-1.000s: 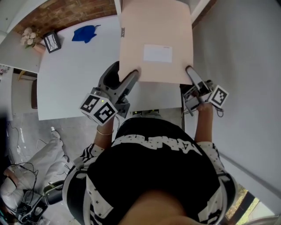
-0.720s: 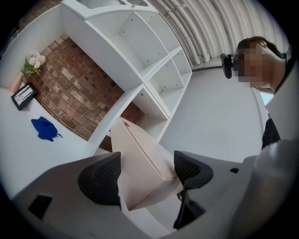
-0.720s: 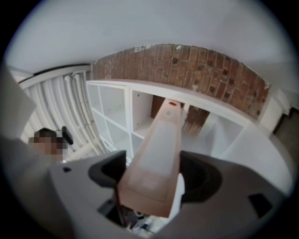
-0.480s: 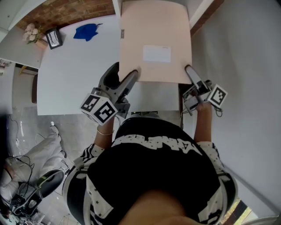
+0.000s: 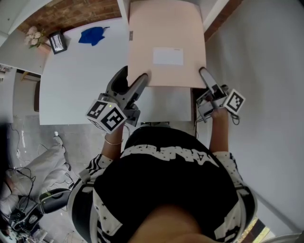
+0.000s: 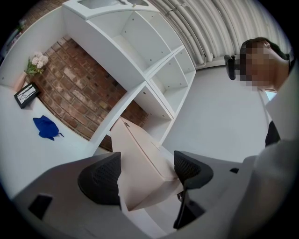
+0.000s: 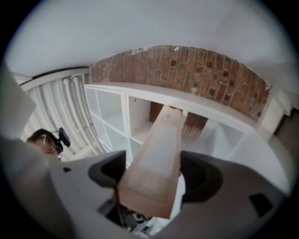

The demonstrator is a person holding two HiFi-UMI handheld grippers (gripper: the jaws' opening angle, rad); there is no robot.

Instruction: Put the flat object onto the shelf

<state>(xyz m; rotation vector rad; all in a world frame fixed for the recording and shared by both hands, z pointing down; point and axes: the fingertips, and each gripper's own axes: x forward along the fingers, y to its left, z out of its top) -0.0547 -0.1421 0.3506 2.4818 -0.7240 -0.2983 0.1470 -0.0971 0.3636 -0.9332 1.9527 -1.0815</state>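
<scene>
Matt cardboard flat object [image 5: 166,45], smooth shelf [image 6: 140,42], rough brick wall [image 6: 65,88].

A white tabletop [image 5: 76,90] runs up to a red-brick wall [image 5: 71,14]. Against the brick stands a tall white open-compartment shelf unit [image 6: 142,84]. A plain pale-grey wall [image 5: 266,71] rises on the right. Grey floor [image 5: 76,137] shows below the tabletop's near edge. The light is soft and even.

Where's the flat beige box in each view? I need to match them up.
Head view: flat beige box, top centre, label facing up.
Left gripper view: the box, lower centre, clamped between the jaws.
Right gripper view: the box, centre, clamped between the jaws.
Shared landmark: the brick wall.
</scene>
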